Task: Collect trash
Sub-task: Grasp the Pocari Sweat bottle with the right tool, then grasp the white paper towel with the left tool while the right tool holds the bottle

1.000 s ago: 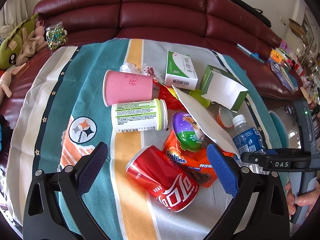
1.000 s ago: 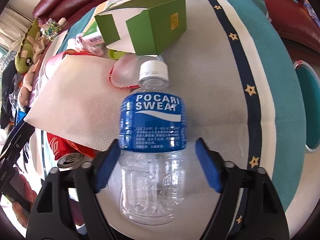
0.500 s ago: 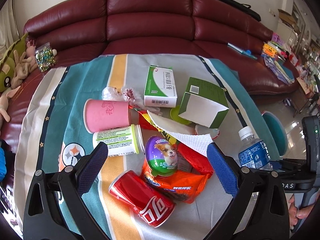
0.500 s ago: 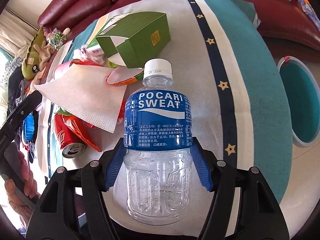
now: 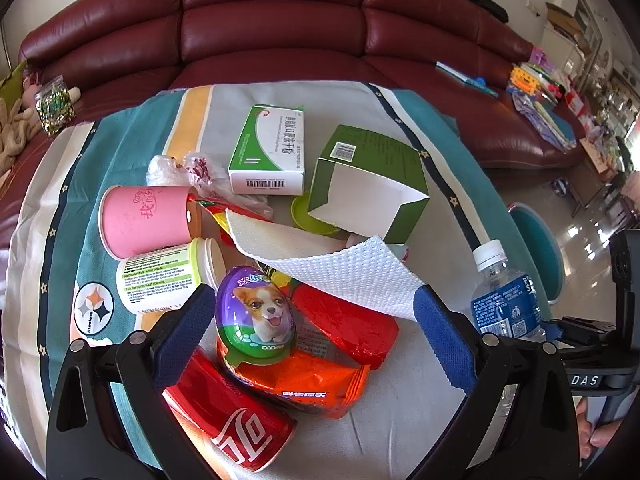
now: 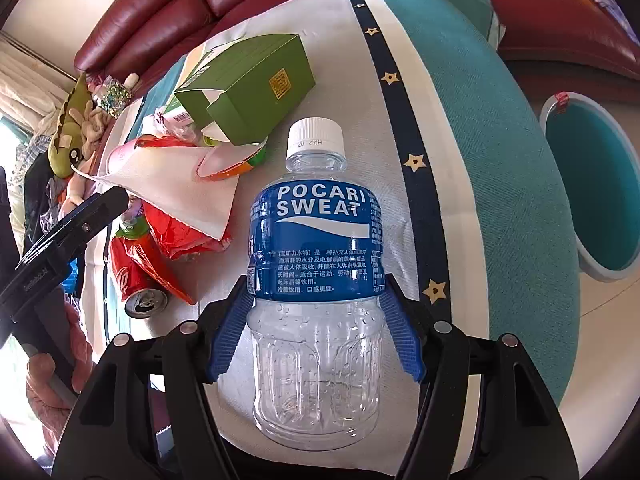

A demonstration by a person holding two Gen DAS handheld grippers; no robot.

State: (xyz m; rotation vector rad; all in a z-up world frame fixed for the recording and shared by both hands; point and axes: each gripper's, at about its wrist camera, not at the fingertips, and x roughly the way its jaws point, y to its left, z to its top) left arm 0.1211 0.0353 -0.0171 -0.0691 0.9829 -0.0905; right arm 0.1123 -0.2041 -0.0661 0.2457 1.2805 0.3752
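Maroon sofa [image 5: 272,28], plush toys [image 6: 76,128], striped tablecloth [image 5: 192,120].

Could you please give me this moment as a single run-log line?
right claw: shut on Pocari Sweat bottle | left claw: open above purple egg toy | teal bin: bottle not in

A table draped in a teal, white, grey and yellow striped cloth with navy star bands [image 5: 132,148] carries the litter. Directly on it lie a toppled pink paper cup [image 5: 144,220], a white jar with a green label [image 5: 160,280], a red soda can [image 5: 232,420], a white-and-green medicine box [image 5: 272,152], an open green carton [image 5: 372,184] and an orange snack wrapper [image 5: 316,388].
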